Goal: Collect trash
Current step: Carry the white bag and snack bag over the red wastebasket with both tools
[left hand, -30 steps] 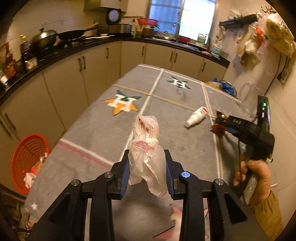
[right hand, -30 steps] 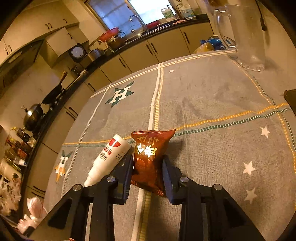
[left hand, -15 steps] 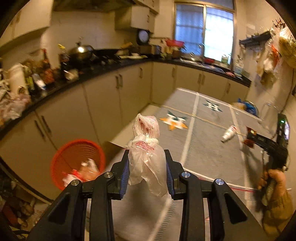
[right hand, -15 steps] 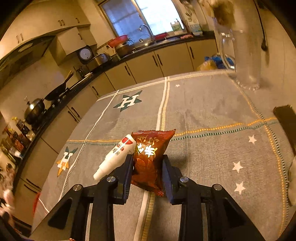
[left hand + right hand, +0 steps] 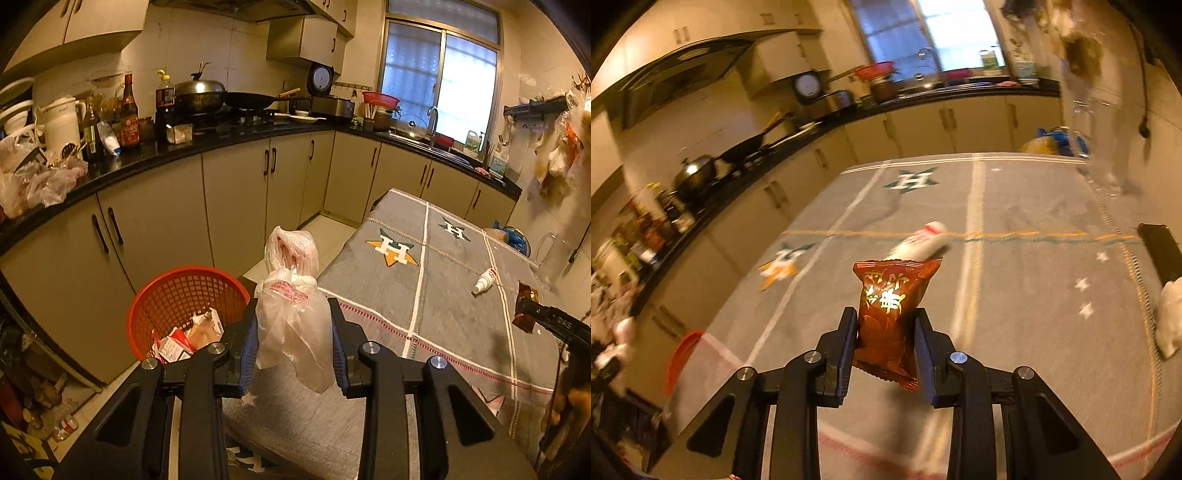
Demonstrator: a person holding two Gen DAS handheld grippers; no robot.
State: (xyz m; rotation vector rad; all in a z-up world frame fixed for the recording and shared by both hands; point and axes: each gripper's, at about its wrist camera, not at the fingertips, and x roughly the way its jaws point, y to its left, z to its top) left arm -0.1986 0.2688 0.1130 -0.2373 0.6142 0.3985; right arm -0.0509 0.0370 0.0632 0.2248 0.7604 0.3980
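The plastic bag (image 5: 291, 306), pinched by the left fingers (image 5: 246, 347), and the snack packet (image 5: 892, 310), pinched by the right fingers (image 5: 849, 341), could be dropped short of the red basket (image 5: 184, 291) if released early.

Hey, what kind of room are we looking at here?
A home kitchen, most likely: a wok and pan sit on the stove, a sink tap stands under the window, and cabinets line the black counter.

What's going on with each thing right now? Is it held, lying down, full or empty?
Left tool: shut on a crumpled clear plastic bag.
Right tool: shut on a reddish-brown snack packet.
Small white bottle: lying on its side on the grey cloth.
Round orange mesh basket: standing on the floor, some trash inside.
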